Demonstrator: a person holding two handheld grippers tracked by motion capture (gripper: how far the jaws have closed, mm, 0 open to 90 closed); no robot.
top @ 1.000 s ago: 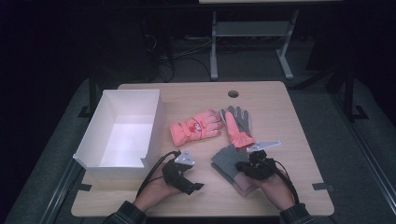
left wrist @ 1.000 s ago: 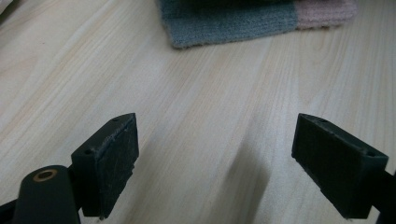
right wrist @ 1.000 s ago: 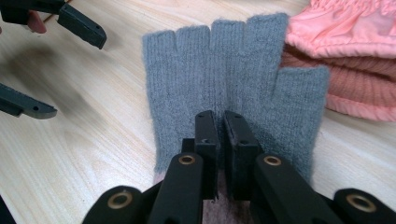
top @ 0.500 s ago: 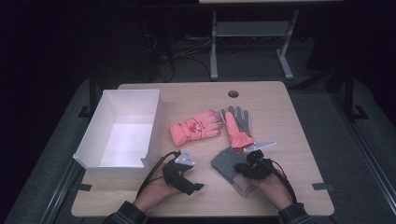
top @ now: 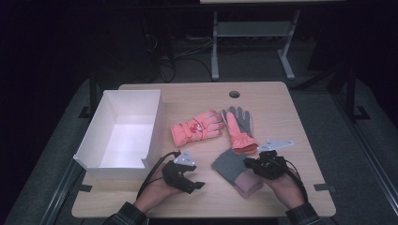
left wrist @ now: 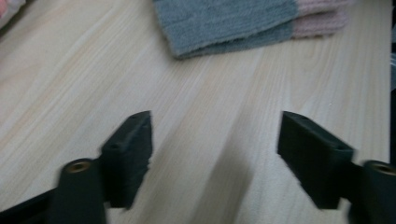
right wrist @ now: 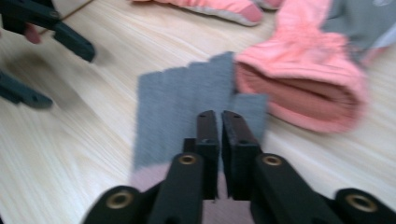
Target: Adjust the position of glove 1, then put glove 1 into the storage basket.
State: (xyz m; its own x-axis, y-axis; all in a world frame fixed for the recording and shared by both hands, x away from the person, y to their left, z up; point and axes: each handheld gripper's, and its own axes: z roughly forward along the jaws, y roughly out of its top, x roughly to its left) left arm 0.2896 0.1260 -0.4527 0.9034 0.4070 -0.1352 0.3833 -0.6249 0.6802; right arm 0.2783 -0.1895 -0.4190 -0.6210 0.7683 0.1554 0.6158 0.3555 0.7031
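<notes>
A folded grey knitted piece with a pink end (top: 229,166) lies near the table's front edge. My right gripper (top: 249,164) sits over it, shut, with its tips (right wrist: 219,116) on the grey fabric (right wrist: 173,102); I cannot tell whether any fabric is pinched. To its left my left gripper (top: 196,185) rests low over bare wood, open (left wrist: 217,135). Its jaws have just been closing, with nothing between them, and the grey piece (left wrist: 224,21) lies ahead of them. A pink glove (top: 197,127) and a pink glove with a grey palm (top: 239,126) lie mid-table.
An open white box (top: 91,140) stands at the left of the wooden table (top: 291,122). The cuff of the grey-palmed glove (right wrist: 303,93) lies just beyond my right gripper. A round cable hole (top: 234,94) is at the table's far edge.
My right gripper has shifted slightly to the right and away from me over the grey piece. The left hand has stayed where it was.
</notes>
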